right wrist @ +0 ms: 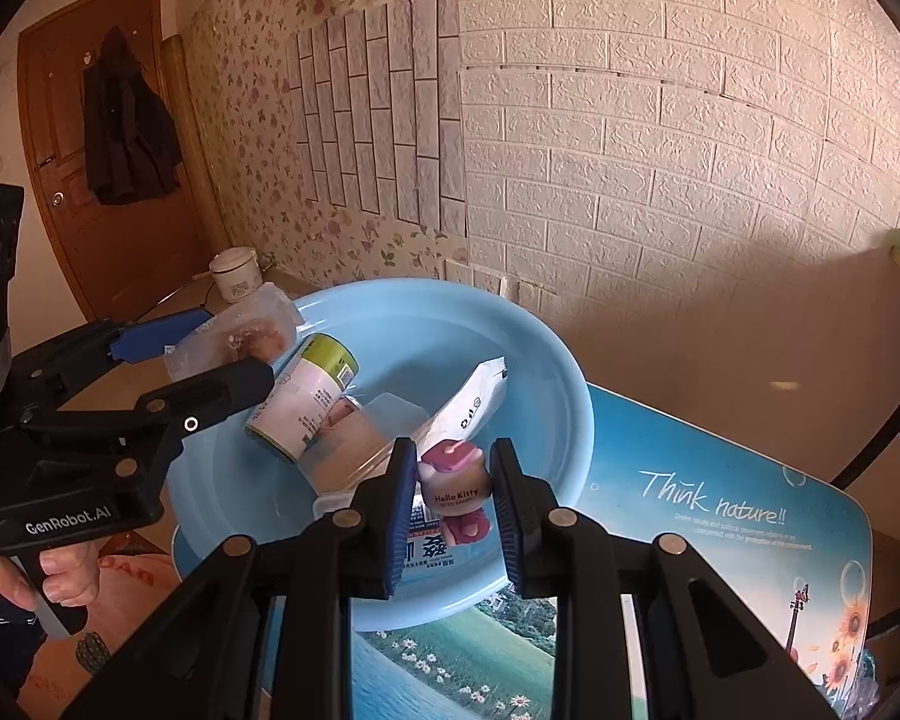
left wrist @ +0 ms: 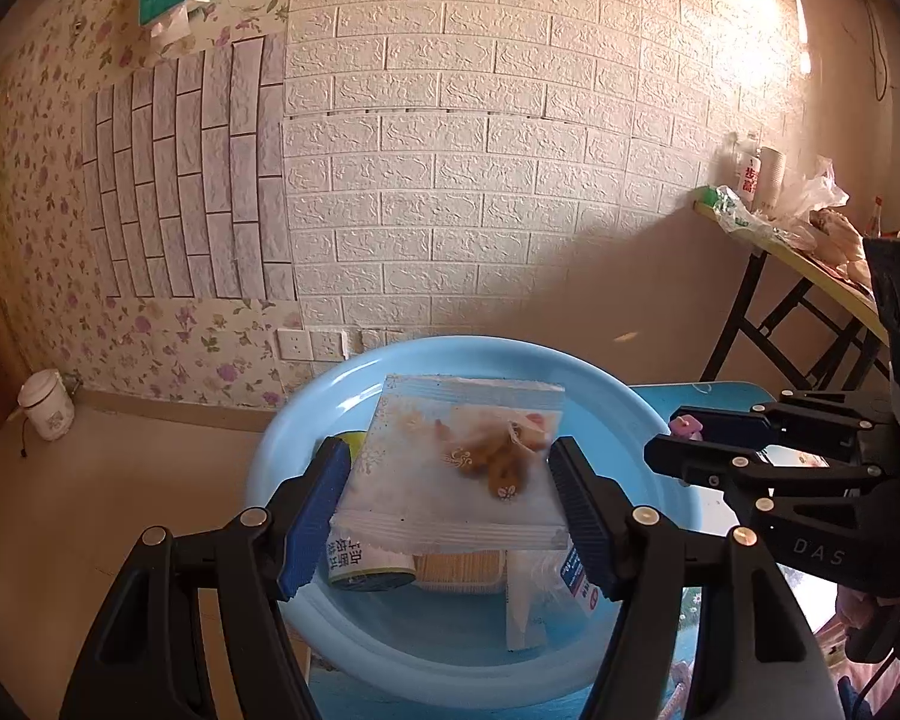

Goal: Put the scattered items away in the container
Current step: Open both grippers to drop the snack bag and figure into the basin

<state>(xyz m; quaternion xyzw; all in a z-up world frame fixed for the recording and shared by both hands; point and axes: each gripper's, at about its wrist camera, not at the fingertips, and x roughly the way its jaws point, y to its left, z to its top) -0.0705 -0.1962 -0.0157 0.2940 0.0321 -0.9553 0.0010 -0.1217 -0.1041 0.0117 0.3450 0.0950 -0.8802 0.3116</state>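
A light blue basin (left wrist: 306, 420) (right wrist: 546, 360) stands on a small printed table (right wrist: 720, 498). My left gripper (left wrist: 450, 480) is shut on a clear snack bag (left wrist: 456, 456) and holds it above the basin; it also shows in the right wrist view (right wrist: 246, 330). My right gripper (right wrist: 456, 492) is shut on a small Hello Kitty figure (right wrist: 456, 486) over the basin's near rim; it also shows in the left wrist view (left wrist: 687, 425). In the basin lie a green-lidded can (right wrist: 306, 396), a clear plastic box (right wrist: 378, 420), a white sachet (right wrist: 474, 402) and a blue-labelled pack (right wrist: 432, 552).
A brick-pattern wall stands behind the basin. A white rice cooker (left wrist: 45, 402) sits on the floor at the left. A folding table (left wrist: 810, 252) with bags and bottles is at the right. A wooden door (right wrist: 102, 138) with a coat is far left.
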